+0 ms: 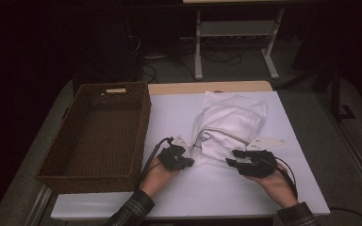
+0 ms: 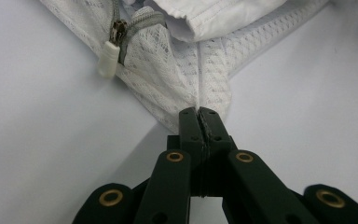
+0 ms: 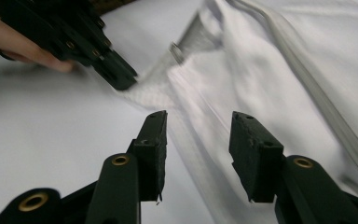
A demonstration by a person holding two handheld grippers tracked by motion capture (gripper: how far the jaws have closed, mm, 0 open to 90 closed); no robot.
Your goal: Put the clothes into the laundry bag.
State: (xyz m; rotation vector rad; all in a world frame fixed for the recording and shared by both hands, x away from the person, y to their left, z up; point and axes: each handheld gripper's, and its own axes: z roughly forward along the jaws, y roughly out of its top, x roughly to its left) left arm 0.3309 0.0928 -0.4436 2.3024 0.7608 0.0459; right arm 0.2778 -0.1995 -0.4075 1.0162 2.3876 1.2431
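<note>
Left gripper (image 2: 199,112): jaws pressed together on a corner of the white garment's (image 1: 228,123) mesh lining, low centre of the left gripper view. In the high view it sits at (image 1: 185,162), just left of the cloth's lower edge. The pinch appears meant to anchor that corner while the other hand works.

Right gripper (image 3: 198,126): jaws spread, nothing between the pads; white fabric lies beyond and beneath them. In the high view it is at (image 1: 232,158), lower centre-right, at the garment's near hem. Judged to be freed for a fresh hold farther along the hem.

White garment: crumpled, centre of the table (image 1: 217,197), seemingly partly folded over itself. A grey zip with a pale pull tab (image 2: 108,59) shows at upper left of the left gripper view.

Wicker basket (image 1: 52,165): brown, rectangular, nothing in it, left side of the high view, apart from the garment. Probably the place for the folded piece.
</note>
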